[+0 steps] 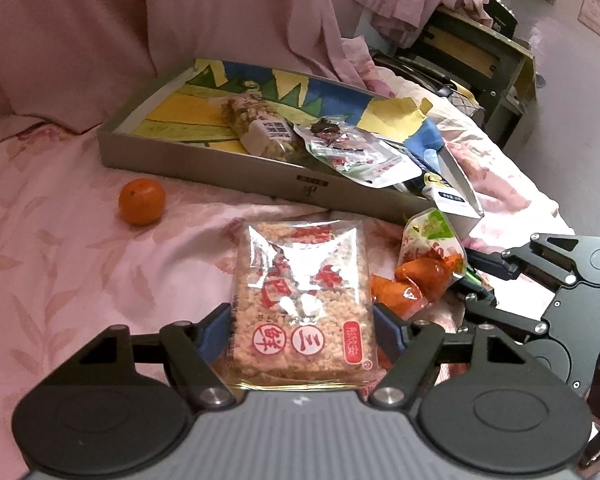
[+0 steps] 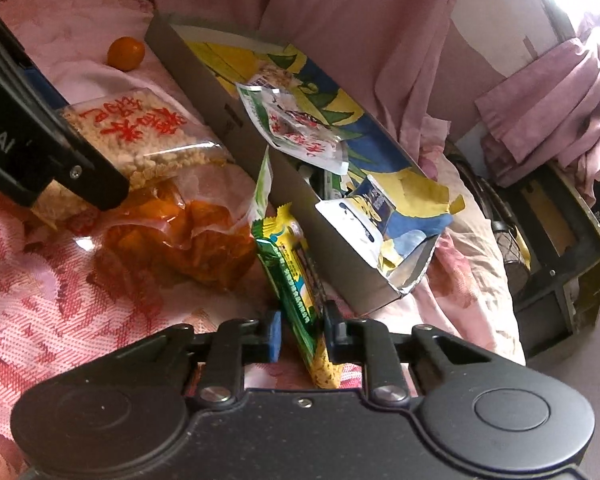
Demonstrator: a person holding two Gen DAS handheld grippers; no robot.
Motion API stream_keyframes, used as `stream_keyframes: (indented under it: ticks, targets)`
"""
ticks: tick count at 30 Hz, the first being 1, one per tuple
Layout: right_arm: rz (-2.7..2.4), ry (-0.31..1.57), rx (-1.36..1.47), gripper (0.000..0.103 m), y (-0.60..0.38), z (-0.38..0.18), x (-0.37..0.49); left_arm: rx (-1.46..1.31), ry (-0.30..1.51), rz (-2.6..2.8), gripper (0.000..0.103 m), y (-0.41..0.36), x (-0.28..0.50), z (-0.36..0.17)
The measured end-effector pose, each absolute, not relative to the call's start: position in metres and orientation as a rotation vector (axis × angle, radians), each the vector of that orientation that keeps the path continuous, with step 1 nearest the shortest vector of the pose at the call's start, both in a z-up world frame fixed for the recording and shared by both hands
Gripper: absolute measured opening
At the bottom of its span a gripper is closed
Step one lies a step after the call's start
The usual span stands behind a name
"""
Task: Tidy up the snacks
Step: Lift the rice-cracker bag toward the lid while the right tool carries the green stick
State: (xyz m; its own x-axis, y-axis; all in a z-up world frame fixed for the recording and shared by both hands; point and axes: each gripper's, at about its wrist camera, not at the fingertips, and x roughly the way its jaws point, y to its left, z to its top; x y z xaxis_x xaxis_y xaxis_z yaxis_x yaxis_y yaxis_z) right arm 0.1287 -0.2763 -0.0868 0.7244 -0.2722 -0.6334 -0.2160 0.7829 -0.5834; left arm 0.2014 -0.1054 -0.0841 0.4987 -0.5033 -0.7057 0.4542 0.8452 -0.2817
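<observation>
A clear packet of rice crackers (image 1: 304, 304) with red print lies on the pink bedspread between the blue pads of my left gripper (image 1: 300, 326), which press on its two sides. Beside it on the right lies an orange snack bag (image 1: 416, 276). My right gripper (image 2: 303, 334) is shut on a green and yellow snack bar (image 2: 296, 276) that leans against the grey box (image 2: 204, 92). In the left wrist view the right gripper (image 1: 480, 282) shows at the right edge. The rice crackers (image 2: 140, 132) and orange bag (image 2: 196, 232) also appear in the right wrist view.
The grey box (image 1: 220, 168) has a colourful lining and holds a nut bar (image 1: 260, 128) and several white pouches (image 1: 352, 152). A mandarin (image 1: 142, 202) sits on the bedspread left of the box. Pink curtains hang behind. Dark furniture (image 2: 560, 240) stands at the right.
</observation>
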Motion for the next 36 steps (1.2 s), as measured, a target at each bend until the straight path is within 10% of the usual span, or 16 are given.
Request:
stream_keyframes:
  ticks: [36]
  targets:
    - [0.088,0.954,0.126,0.015,-0.300,-0.013,0.050,-0.201,1.014,-0.418,0.077,-0.067,0.125,-0.078]
